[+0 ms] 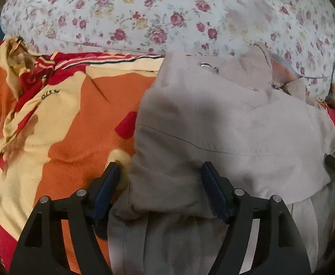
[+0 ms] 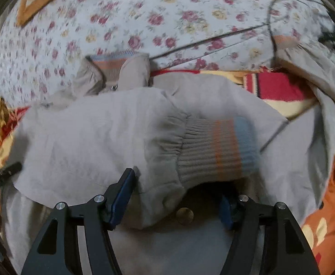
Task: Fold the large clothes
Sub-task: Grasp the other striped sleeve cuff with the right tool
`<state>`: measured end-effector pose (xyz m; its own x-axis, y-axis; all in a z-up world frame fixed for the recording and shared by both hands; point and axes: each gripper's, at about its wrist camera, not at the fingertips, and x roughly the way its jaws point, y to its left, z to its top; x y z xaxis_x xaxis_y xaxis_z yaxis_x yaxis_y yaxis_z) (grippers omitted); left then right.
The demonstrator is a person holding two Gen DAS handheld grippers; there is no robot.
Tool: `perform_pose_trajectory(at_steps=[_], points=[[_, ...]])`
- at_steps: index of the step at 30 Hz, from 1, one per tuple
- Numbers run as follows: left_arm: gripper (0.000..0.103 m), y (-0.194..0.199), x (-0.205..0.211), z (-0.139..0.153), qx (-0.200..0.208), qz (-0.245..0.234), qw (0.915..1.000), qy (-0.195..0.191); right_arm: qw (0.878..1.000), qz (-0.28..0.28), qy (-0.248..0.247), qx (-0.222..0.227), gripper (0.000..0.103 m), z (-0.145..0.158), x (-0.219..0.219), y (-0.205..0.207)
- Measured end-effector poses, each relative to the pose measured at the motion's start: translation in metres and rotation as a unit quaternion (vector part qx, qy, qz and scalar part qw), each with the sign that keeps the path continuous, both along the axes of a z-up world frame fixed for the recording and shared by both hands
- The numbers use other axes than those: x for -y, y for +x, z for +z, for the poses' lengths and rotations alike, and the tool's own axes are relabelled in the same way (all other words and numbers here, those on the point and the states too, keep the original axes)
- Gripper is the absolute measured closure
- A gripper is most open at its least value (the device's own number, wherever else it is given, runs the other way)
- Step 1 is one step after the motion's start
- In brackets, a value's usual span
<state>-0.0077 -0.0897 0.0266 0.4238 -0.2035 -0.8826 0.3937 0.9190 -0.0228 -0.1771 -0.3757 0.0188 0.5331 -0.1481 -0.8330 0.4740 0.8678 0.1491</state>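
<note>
With both my left gripper (image 1: 160, 178) and right gripper (image 2: 177, 192) spread open over the beige cloth jacket (image 1: 224, 133) (lying on the orange-and-red blanket (image 1: 75, 126)), I should smooth its fold before regripping.

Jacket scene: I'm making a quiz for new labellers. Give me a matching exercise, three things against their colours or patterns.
Things:
1. jacket
2. cuff
3. quilt

Looks:
A. white with small roses
B. plain beige
C. ribbed, with orange and blue stripes

Pairs: 1-B, 2-C, 3-A
</note>
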Motion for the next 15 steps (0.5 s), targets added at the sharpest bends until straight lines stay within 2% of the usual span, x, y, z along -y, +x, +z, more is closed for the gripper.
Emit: perform_pose_trajectory(at_steps=[5,8,10,13,15], points=[[0.03,0.0,-0.006,0.018,0.009,0.018,0.9993,-0.03,0.997,-0.043,0.035,0.056,0.037,0.016,0.017,-0.024],[0.03,-0.003,-0.011,0.032,0.039,0.031,0.9971,-0.058,0.995,-0.047,0.021,0.081,0.037,0.027,0.015,-0.024],[0.03,-0.001,-0.01,0.031,0.04,0.033,0.9968,-0.061,0.997,-0.027,0.007,0.072,0.044,0.025,0.01,-0.014],[0.029,0.005,-0.002,0.013,0.012,0.022,0.9992,-0.031,0.999,-0.027,0.007,0.046,0.048,0.01,0.009,-0.001],[0.029,0.005,0.003,0.001,-0.008,0.019,0.9997,-0.01,0.999,-0.044,0.005,0.0,0.049,-0.007,0.017,0.003]])
